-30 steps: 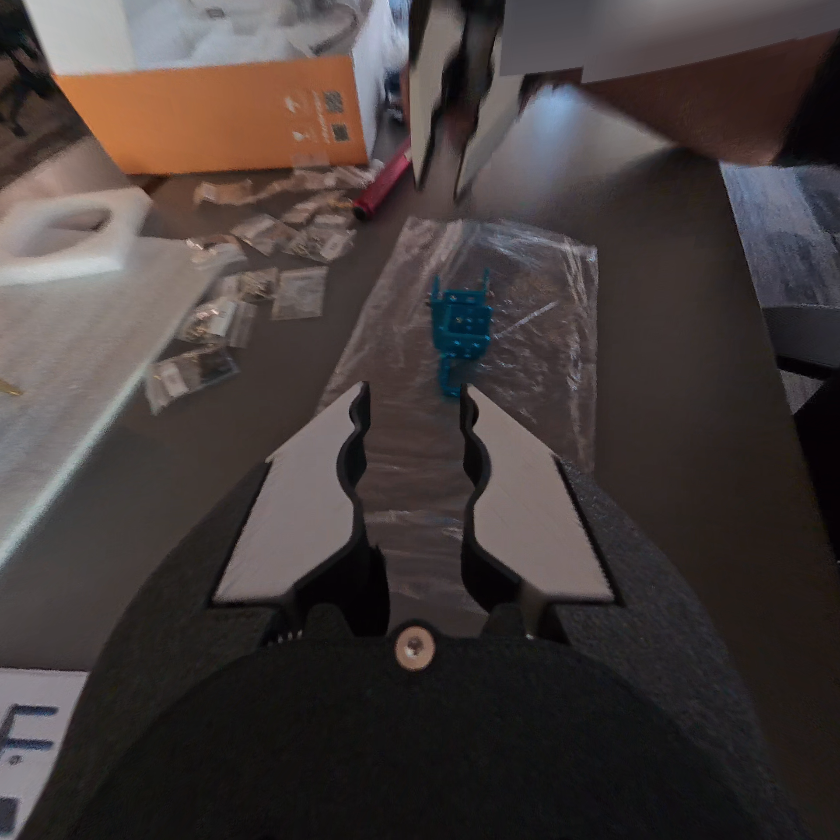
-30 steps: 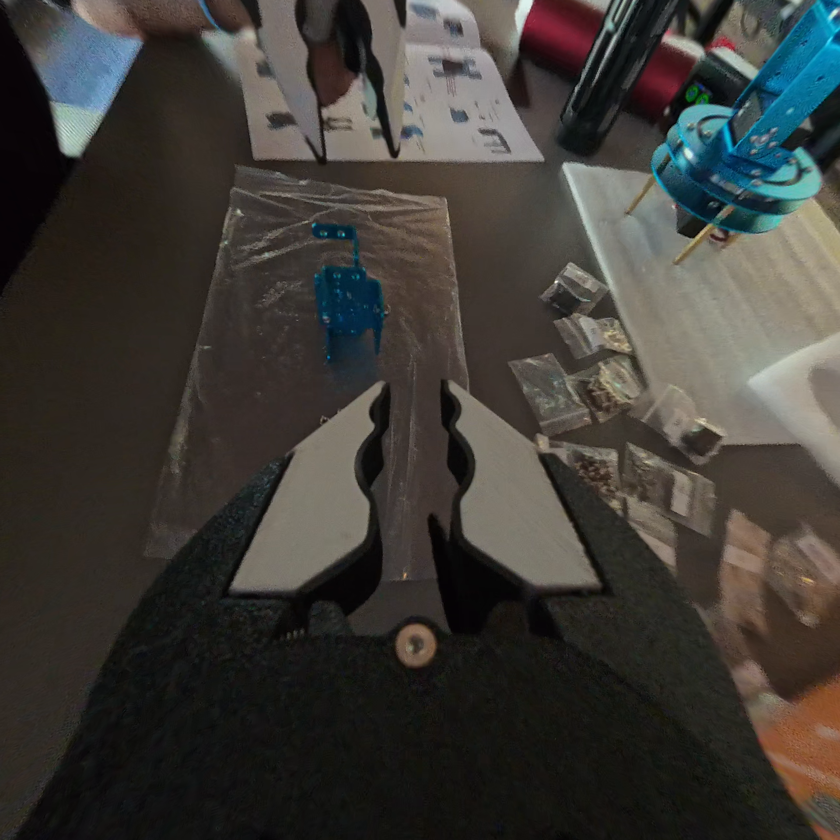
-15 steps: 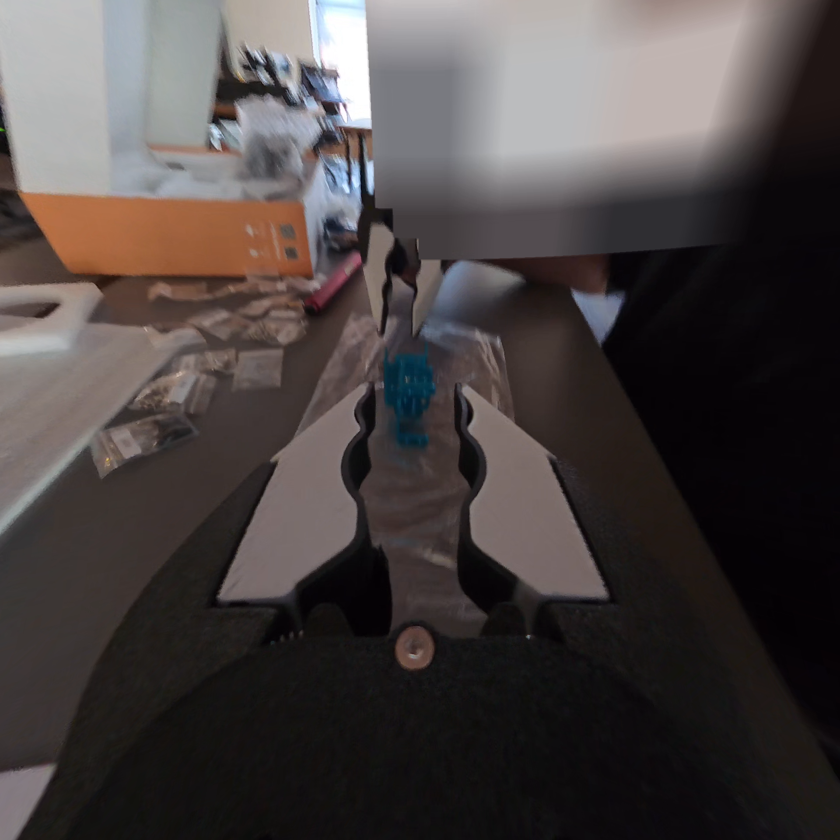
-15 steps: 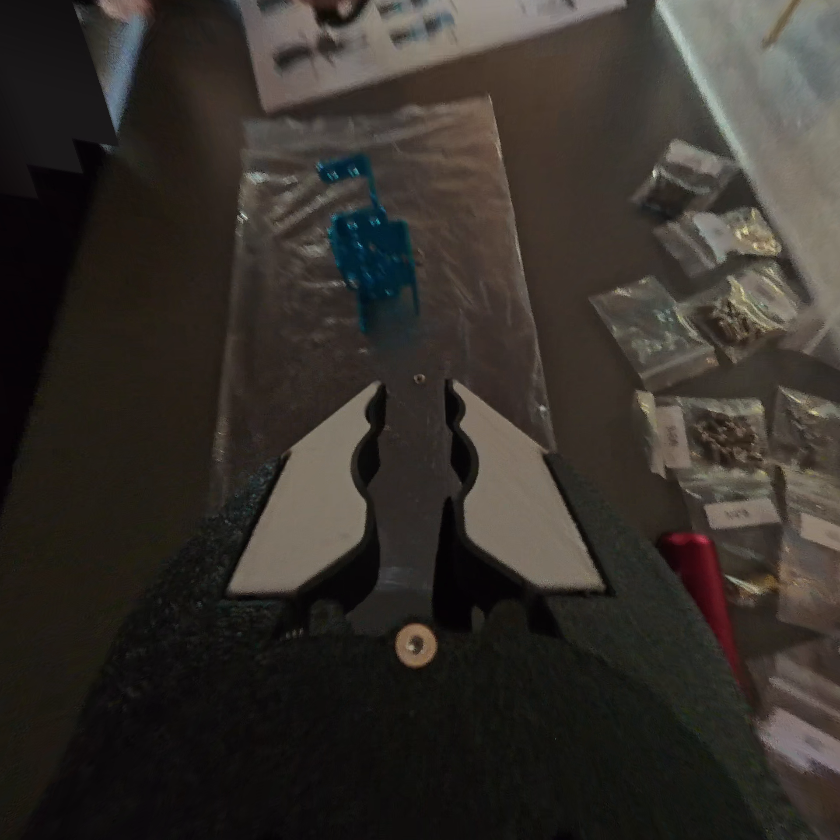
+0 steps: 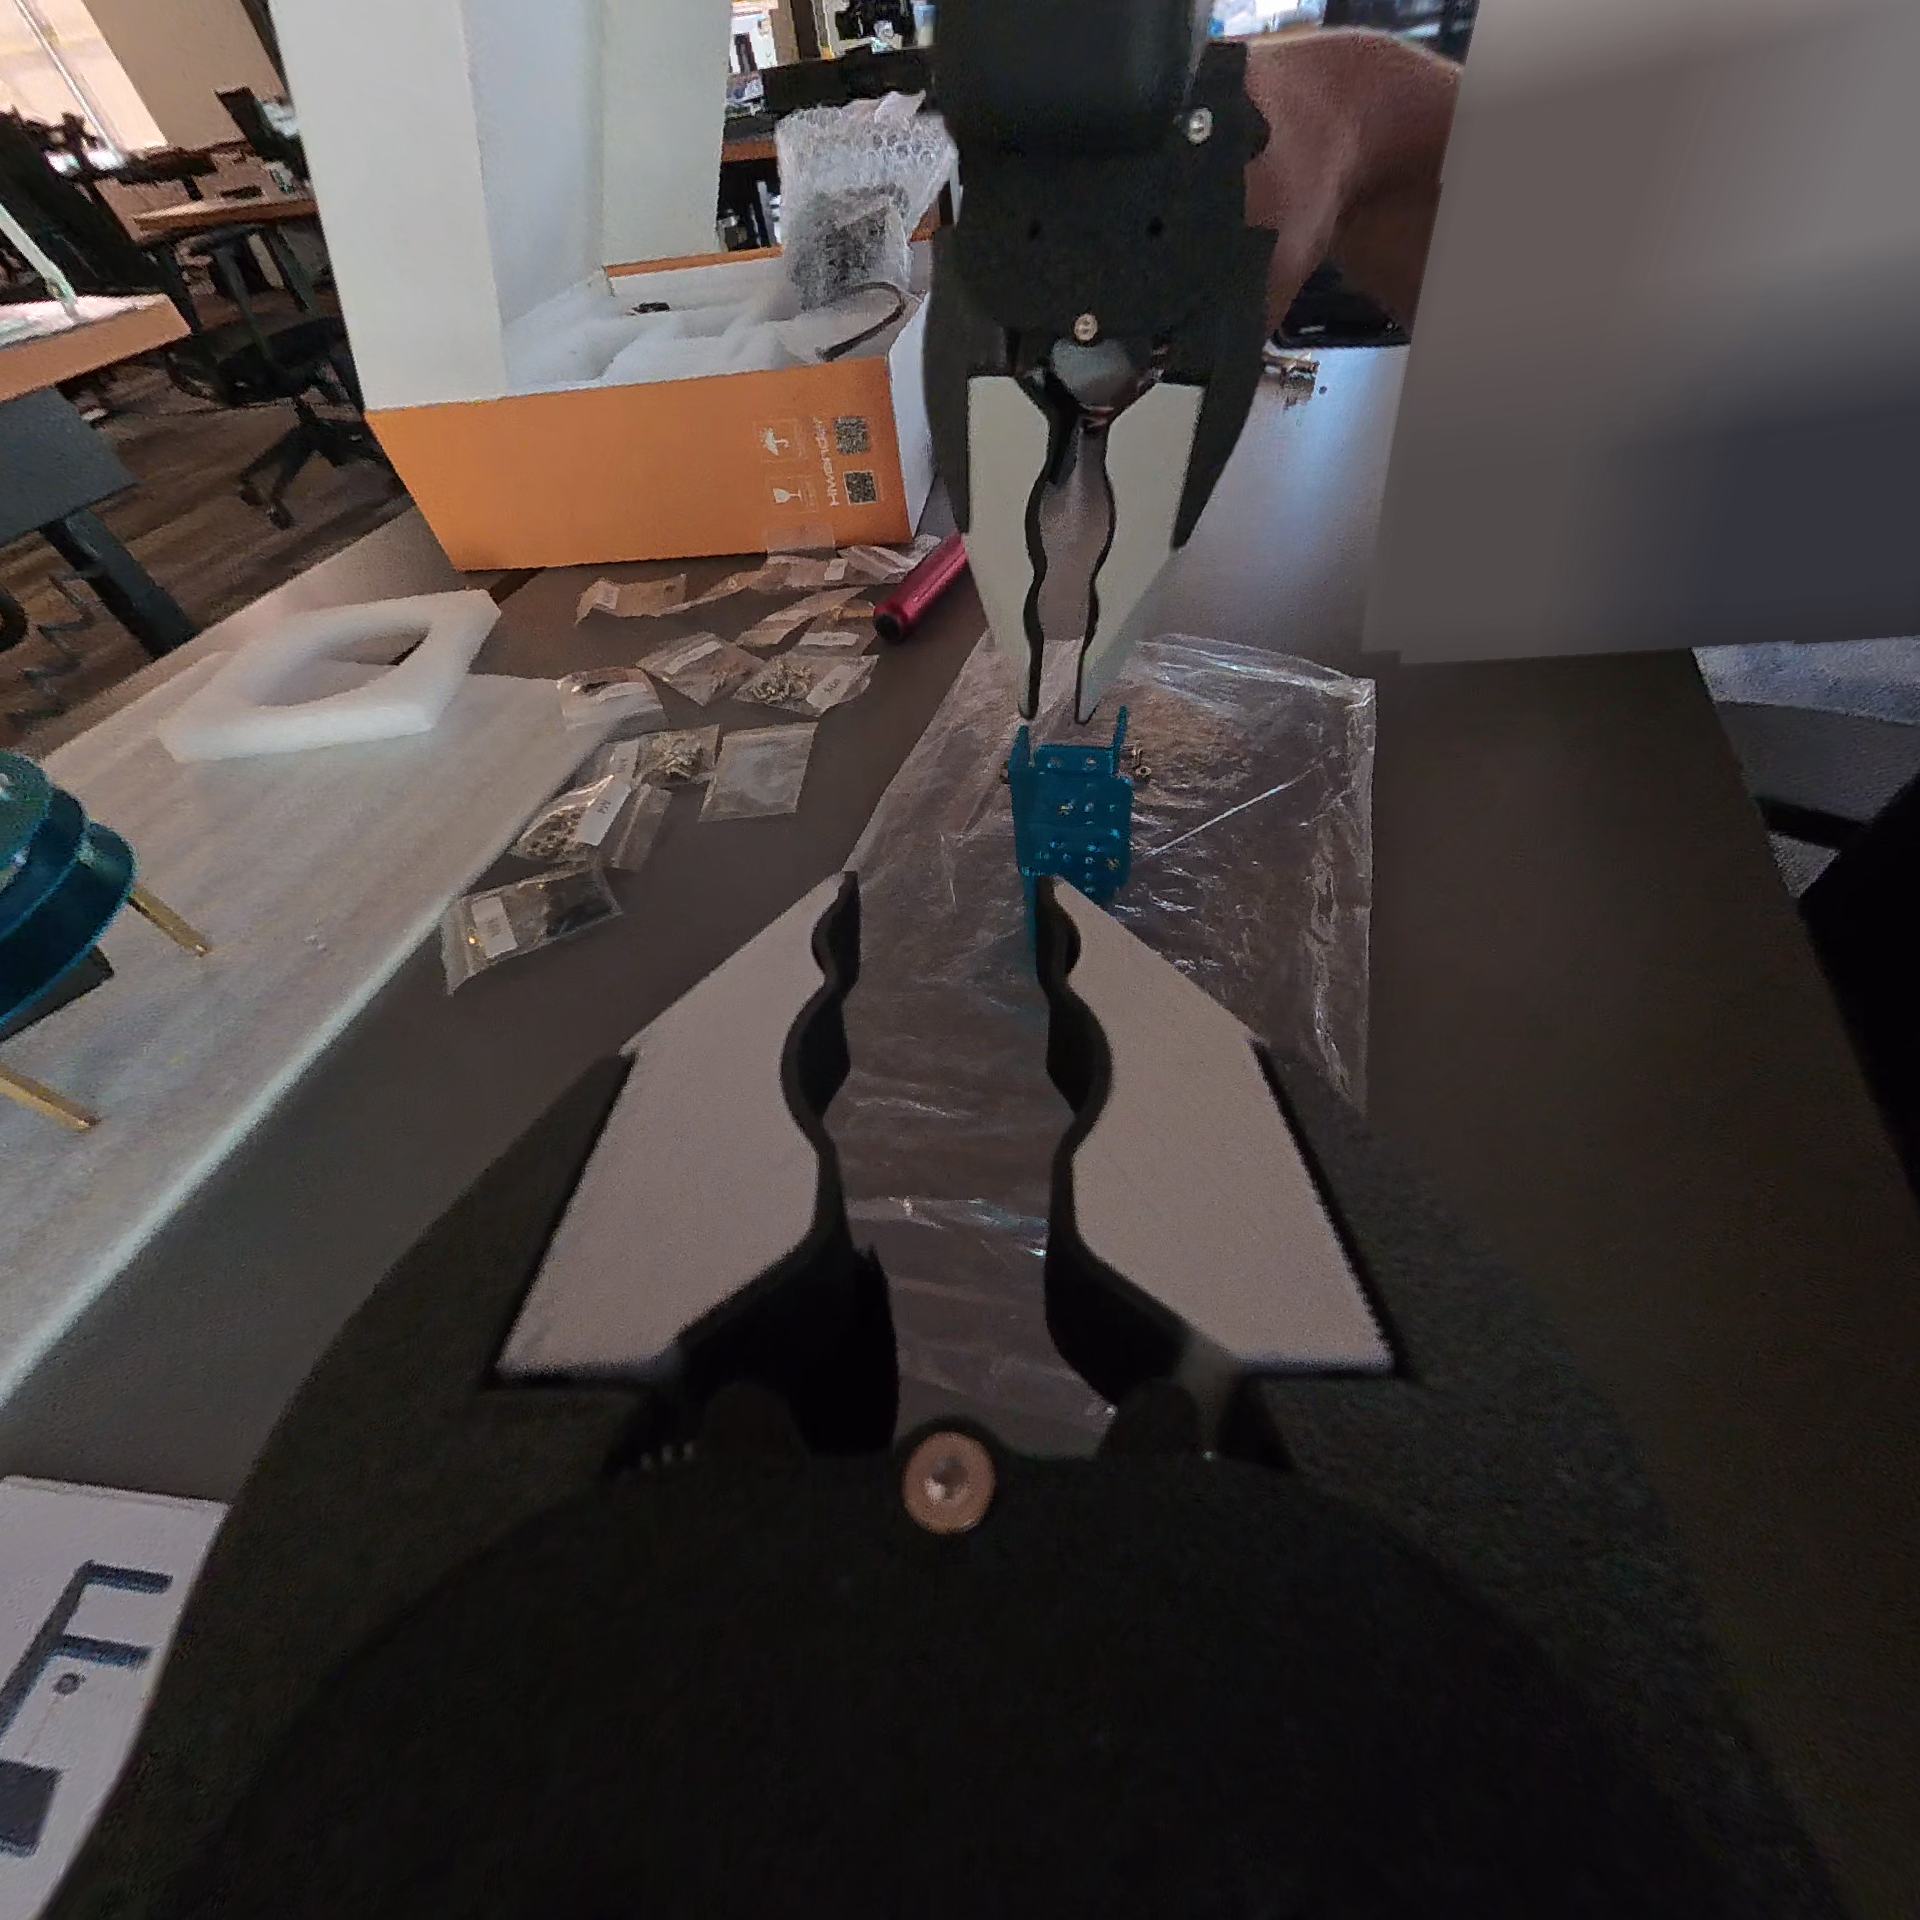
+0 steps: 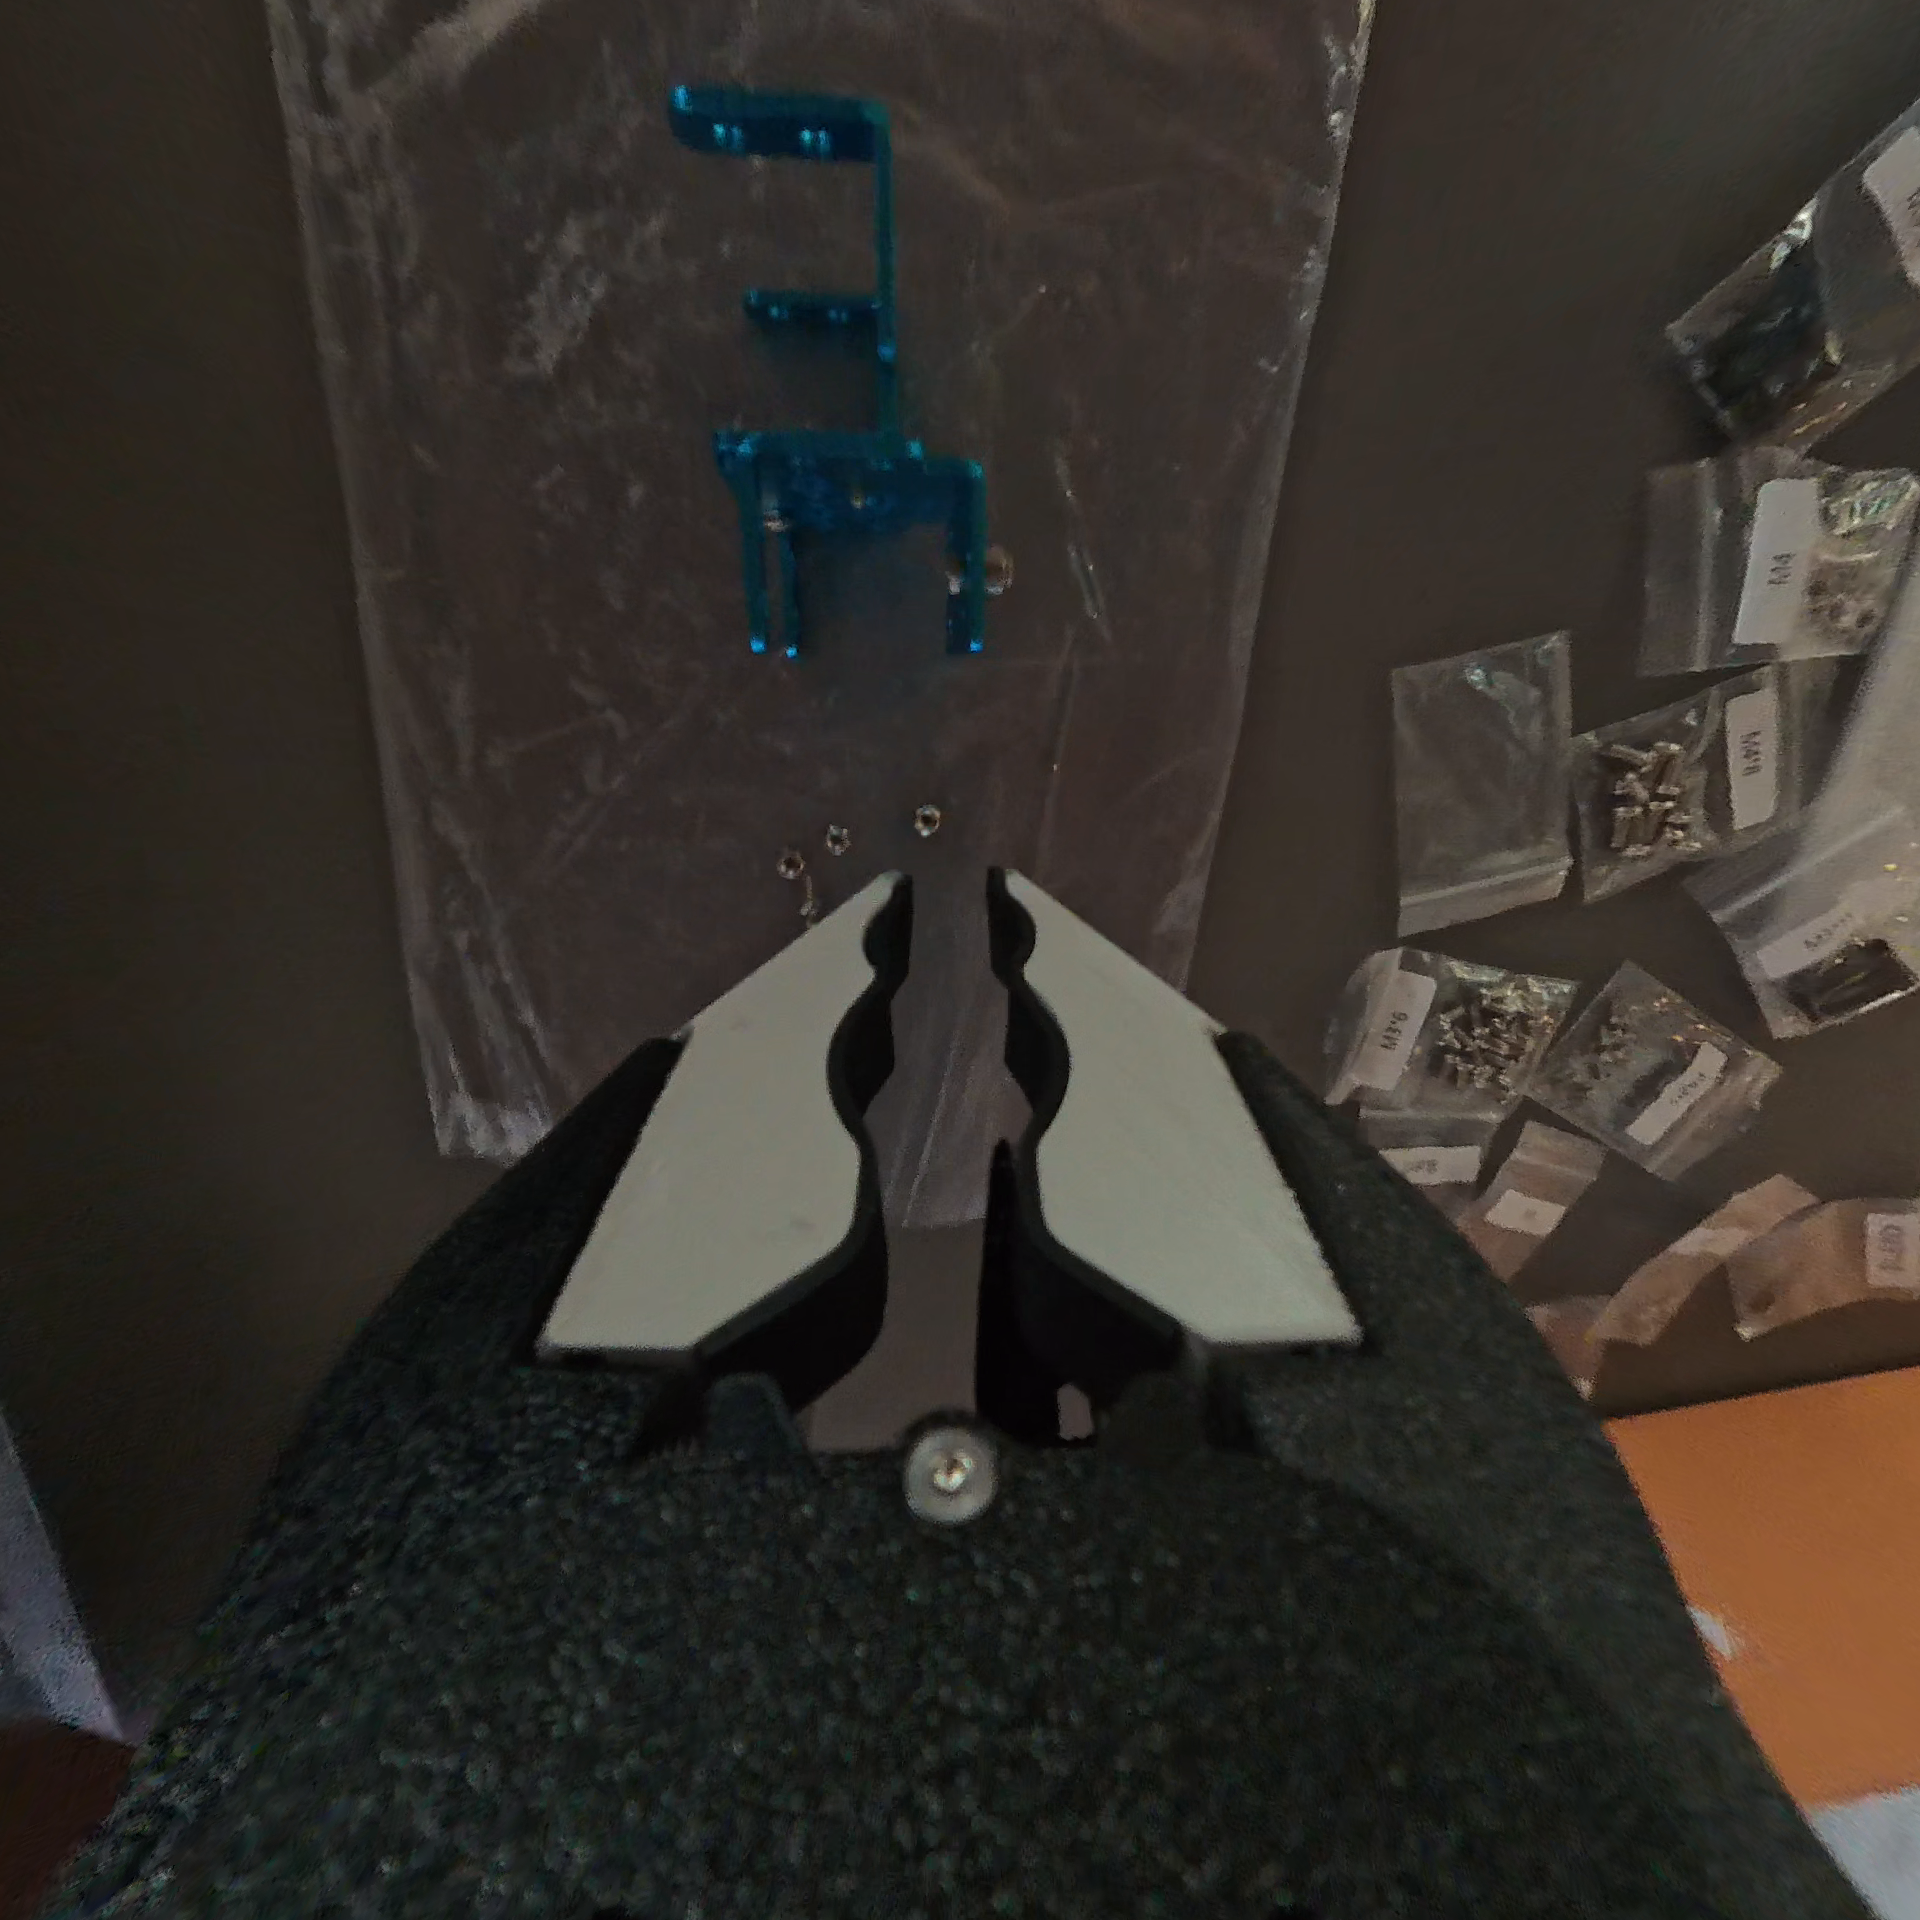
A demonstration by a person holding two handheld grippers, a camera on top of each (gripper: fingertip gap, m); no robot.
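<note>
A small blue metal bracket [image 5: 1070,821] stands on a clear plastic sheet [image 5: 1226,831] on a dark table. My left gripper [image 5: 954,888] is open and empty, low over the sheet, its right fingertip just in front of the bracket. My right gripper [image 5: 1055,715] points down from the far side, its tips just above the bracket's far edge. In the right wrist view the right gripper [image 6: 948,876] is narrowly open and empty above the sheet [image 6: 499,520], with the bracket [image 6: 862,520] ahead and three small loose nuts [image 6: 836,836] by its tips.
Several small bags of screws [image 5: 727,748] lie left of the sheet, also shown in the right wrist view [image 6: 1662,935]. An orange box [image 5: 665,468], a red cylinder [image 5: 920,603], a white foam piece [image 5: 322,675], a blue round assembly [image 5: 52,914] and a printed sheet [image 5: 62,1662] stand around.
My right gripper has come down and tilted steeply over the bracket, much closer to it. My left gripper has lowered and levelled, with the bracket now at its right fingertip.
</note>
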